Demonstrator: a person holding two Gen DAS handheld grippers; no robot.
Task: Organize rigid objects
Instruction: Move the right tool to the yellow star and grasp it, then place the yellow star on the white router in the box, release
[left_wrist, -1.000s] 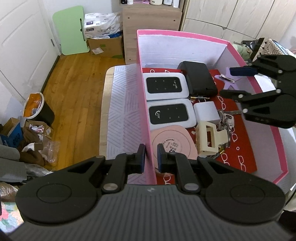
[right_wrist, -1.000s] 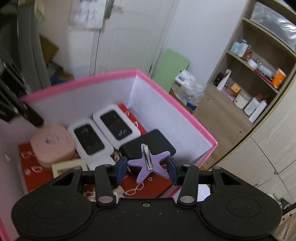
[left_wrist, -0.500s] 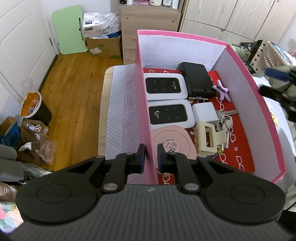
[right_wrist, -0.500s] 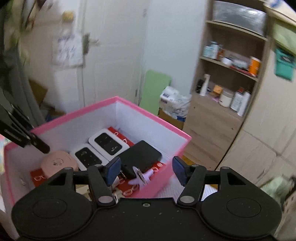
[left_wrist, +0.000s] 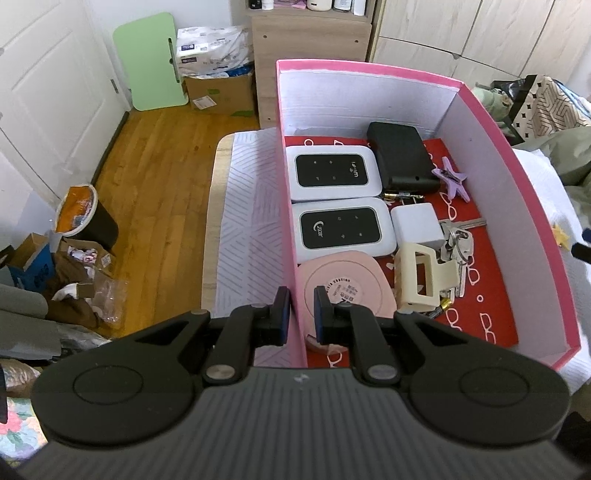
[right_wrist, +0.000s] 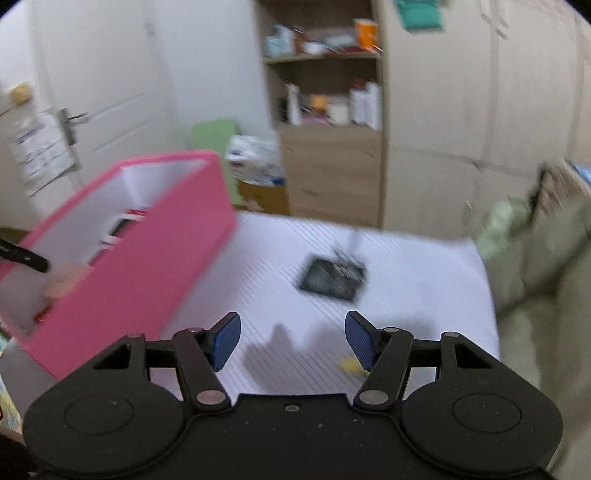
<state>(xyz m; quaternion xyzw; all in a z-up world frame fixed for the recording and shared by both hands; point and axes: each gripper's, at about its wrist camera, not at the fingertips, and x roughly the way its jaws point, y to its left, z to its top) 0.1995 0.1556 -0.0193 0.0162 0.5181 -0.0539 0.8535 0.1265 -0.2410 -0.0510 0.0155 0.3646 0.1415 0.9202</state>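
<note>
While the left gripper (left_wrist: 298, 310) stays clamped on the pink box (left_wrist: 291, 236) near-left wall, the right gripper's (right_wrist: 291, 341) jaws hang open and empty over the bench (right_wrist: 406, 295). One small yellow piece (right_wrist: 350, 365) lies near them: light, stiff, pinch its edges. One dark flat item (right_wrist: 332, 278) sits farther off.

A wooden floor (left_wrist: 159, 177) runs beside the white striped mat (left_wrist: 247, 206). A green board (left_wrist: 149, 61) leans against the wall next to a white door (left_wrist: 48, 96), with a cardboard box (left_wrist: 221, 92) beside it under a plastic-wrapped pack (left_wrist: 214, 48). A dark bin (left_wrist: 88, 218) stands among litter near torn cartons. A wooden shelf unit (right_wrist: 325, 110) holds bottles and jars, blurred
</note>
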